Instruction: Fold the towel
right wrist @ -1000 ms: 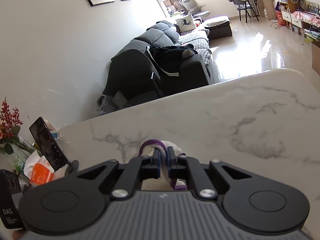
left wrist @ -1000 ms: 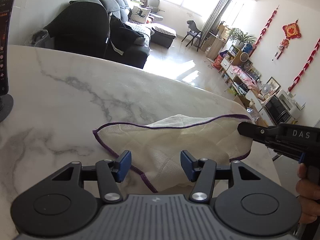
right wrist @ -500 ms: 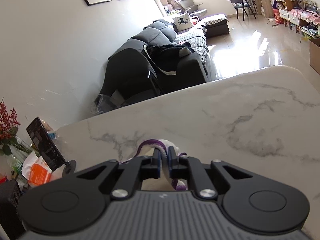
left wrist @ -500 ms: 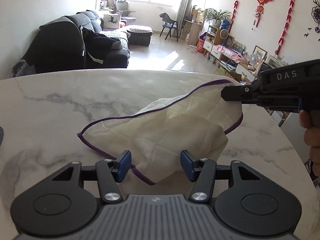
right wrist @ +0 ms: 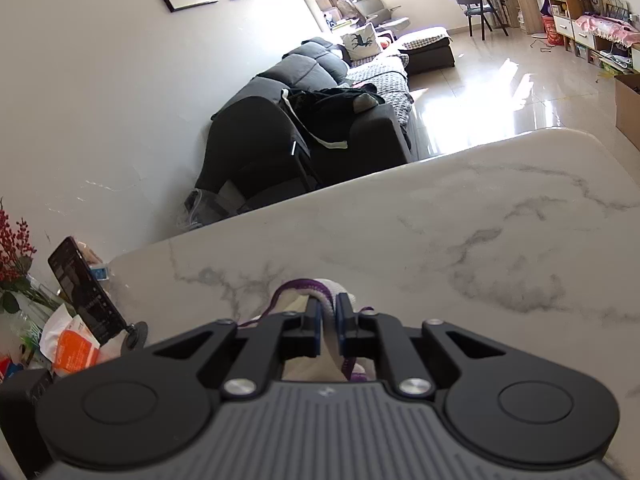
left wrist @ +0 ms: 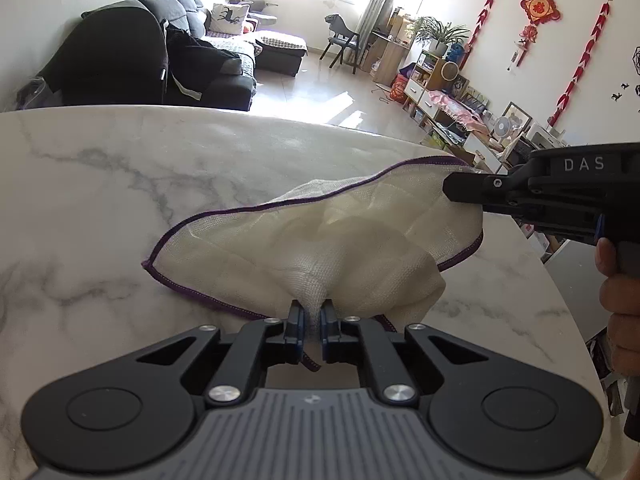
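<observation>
Two grippers hold one towel (left wrist: 320,240) (cream gauze, purple hem) over the marble table (left wrist: 100,200). At its near edge, the left gripper (left wrist: 311,322) has its jaws pinched narrow on a bunched fold. Further right, the right gripper (left wrist: 450,186) clamps the far right corner, lifting it off the table; its own camera shows the jaws squeezed on hem.

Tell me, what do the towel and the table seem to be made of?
The towel looks like thin, matte woven gauze, probably cotton: open mesh weave, purple stitched hem. The table looks like polished marble or an imitation: white with grey veins, slight sheen.
</observation>
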Action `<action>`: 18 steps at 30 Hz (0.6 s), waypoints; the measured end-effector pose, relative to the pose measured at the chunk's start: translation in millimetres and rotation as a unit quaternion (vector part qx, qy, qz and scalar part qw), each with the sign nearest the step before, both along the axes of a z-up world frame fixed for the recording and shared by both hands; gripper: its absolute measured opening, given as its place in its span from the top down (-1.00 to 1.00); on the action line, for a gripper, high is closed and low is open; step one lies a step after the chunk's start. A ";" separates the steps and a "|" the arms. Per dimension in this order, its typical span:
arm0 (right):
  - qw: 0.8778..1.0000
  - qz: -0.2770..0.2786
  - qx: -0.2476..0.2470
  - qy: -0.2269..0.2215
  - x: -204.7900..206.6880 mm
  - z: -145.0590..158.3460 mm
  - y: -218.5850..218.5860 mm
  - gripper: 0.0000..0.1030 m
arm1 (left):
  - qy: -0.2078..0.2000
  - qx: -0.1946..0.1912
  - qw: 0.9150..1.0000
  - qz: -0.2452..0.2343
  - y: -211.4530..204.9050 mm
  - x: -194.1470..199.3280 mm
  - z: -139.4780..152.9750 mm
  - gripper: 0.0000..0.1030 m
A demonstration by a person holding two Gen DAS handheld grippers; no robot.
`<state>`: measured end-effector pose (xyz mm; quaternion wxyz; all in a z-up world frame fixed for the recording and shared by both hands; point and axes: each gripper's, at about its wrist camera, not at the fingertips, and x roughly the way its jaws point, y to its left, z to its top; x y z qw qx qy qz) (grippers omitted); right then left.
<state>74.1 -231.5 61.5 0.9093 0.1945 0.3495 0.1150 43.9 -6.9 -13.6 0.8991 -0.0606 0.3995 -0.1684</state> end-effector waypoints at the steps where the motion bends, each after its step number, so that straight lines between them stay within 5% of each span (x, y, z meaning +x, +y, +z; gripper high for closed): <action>1: 1.000 -0.006 -0.001 0.000 0.6 -0.3 -1.4 0.81 | -0.002 0.006 1.000 0.003 1.6 -0.6 1.5 0.89; 18: 0.998 -0.060 -0.025 0.014 15.1 -13.9 -18.7 0.82 | -0.005 0.072 0.995 0.070 30.9 4.8 4.6 0.90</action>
